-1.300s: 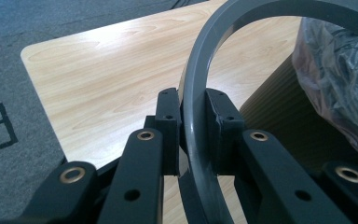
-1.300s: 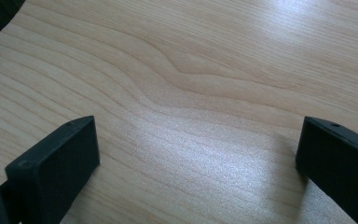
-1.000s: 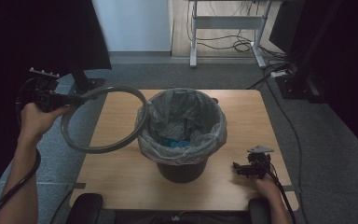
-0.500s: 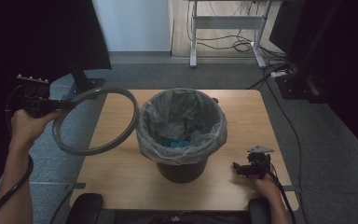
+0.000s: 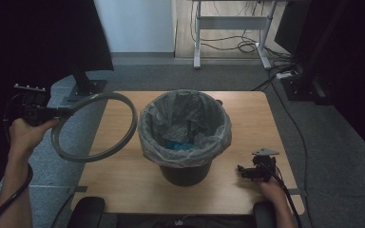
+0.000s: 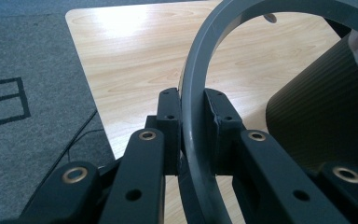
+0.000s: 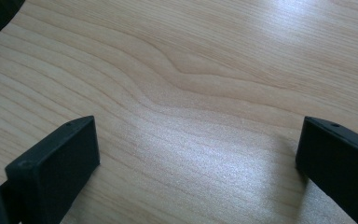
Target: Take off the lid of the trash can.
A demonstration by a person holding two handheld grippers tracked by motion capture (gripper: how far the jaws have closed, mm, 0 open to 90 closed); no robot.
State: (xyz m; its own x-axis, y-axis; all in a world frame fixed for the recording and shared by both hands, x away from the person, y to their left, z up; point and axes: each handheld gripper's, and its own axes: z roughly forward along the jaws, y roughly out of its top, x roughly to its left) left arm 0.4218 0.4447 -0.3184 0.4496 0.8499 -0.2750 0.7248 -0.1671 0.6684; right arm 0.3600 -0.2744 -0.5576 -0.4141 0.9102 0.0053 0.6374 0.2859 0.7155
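A grey plastic ring (image 5: 95, 126), the bin's rim hoop, hangs over the table's left edge, held level. My left gripper (image 5: 59, 113) is shut on its near-left side; in the left gripper view the ring's band (image 6: 193, 126) runs between the two black pads (image 6: 168, 112). A dark bin (image 5: 185, 130) lined with a clear bag stands mid-table, with something blue at its bottom. My right gripper (image 5: 243, 169) rests low on the table at the front right, jaws wide apart over bare wood (image 7: 191, 116), nothing between them.
The wooden table (image 5: 123, 190) has free room left and front of the bin. A monitor stand's foot (image 5: 83, 88) sits off the back-left corner. Grey carpet (image 6: 23, 70) with a printed digit lies left of the table. Cables and a desk frame (image 5: 228, 28) lie beyond.
My left hand has carried the ring leftward and a little down, away from the bin. The right gripper has stayed in place.
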